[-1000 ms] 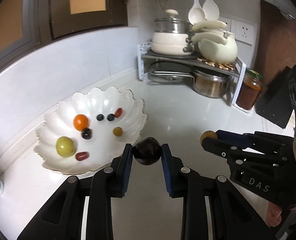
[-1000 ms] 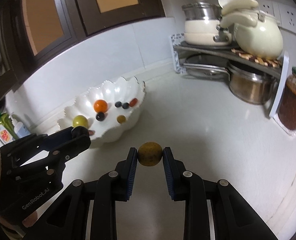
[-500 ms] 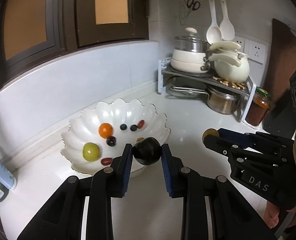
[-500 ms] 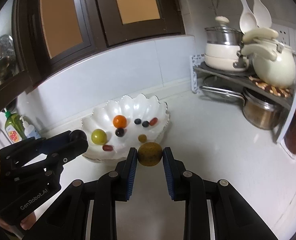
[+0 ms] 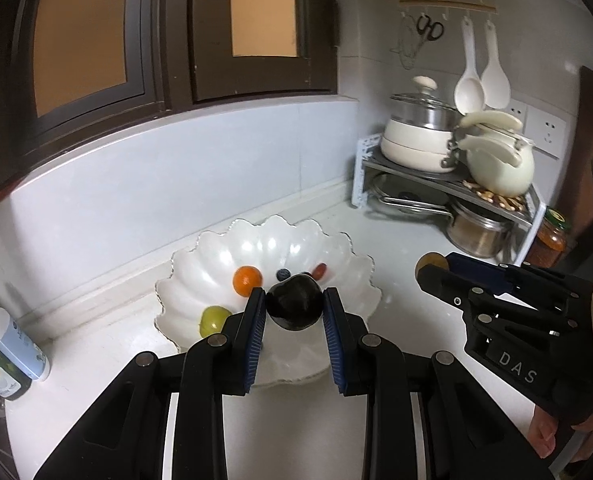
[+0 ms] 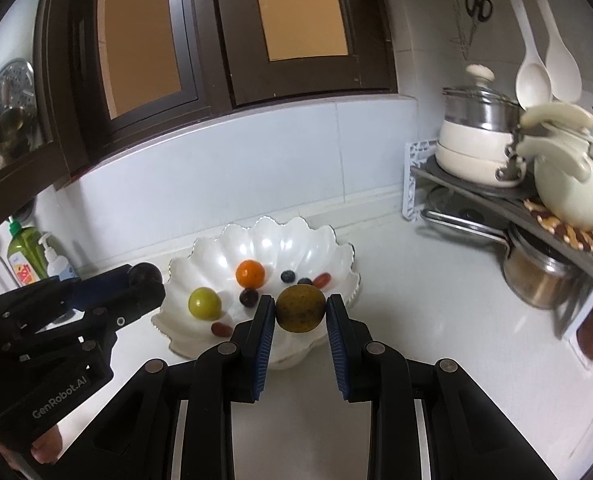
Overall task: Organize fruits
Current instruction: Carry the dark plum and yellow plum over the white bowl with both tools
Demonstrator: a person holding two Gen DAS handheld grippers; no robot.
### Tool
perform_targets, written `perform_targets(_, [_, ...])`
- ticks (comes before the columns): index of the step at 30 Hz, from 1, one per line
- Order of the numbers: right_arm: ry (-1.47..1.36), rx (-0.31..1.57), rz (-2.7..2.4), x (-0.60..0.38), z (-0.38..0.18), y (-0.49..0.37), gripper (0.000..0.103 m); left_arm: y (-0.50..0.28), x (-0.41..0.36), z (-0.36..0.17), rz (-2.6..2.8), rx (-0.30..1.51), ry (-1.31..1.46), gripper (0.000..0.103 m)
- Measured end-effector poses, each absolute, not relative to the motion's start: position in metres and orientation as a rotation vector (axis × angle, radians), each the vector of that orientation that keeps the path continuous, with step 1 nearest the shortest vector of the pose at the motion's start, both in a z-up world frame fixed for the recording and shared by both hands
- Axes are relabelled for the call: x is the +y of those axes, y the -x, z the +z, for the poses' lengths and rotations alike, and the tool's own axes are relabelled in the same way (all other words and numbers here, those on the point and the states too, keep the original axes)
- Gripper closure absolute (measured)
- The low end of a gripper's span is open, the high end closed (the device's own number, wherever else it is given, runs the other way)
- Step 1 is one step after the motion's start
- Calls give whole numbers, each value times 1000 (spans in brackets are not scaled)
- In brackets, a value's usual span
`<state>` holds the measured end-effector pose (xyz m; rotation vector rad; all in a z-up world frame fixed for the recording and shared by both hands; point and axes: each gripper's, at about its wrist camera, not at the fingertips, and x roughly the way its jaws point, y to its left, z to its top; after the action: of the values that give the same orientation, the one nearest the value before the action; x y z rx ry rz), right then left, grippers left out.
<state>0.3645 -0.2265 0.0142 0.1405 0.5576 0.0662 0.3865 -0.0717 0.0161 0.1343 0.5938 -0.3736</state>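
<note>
My left gripper (image 5: 294,310) is shut on a dark plum (image 5: 294,303), held above the near rim of the white scalloped bowl (image 5: 264,240). My right gripper (image 6: 300,312) is shut on a brownish-yellow round fruit (image 6: 300,308), also over the bowl's (image 6: 264,236) near edge. In the bowl lie an orange fruit (image 6: 250,273), a green fruit (image 6: 204,303), a dark grape (image 6: 248,298), blueberries (image 6: 287,277) and small red fruits (image 6: 321,279). Each gripper shows in the other's view: the right one (image 5: 432,266), the left one (image 6: 146,276).
A metal rack (image 5: 448,184) with pots and a cream kettle (image 5: 496,164) stands at the back right, a jar (image 5: 550,236) beside it. Soap bottles (image 6: 26,260) stand at the left by the wall. A white bottle (image 5: 12,344) stands left of the bowl.
Both grippers have risen and drawn back with their fruits held; the bowl now sits lower and nearer the centre in both views, and more of the wall and cabinets shows.
</note>
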Motion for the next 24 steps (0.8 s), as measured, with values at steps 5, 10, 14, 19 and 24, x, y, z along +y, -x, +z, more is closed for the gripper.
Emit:
perform_targets(5, [-115,566,76,-224,14,-384,75,-402,-74,17,-353,602,-126,74])
perform_targets(10, [-100,596,87,-225,9,-408,75,-419,-74,11,-346,643,-107,74])
perform_targets(14, [-75,621,87,-224,3,-426,75,-433,-75,2,-335,682,-91,74])
perform_targets(19, [-66,672,100,-223,-9,-449,75,-451,-77,-11,-323,728,-91,74])
perform_targets(24, [-48,731,108,-223,-24,-473,75,-468,-77,-29,-315,793,-84,74])
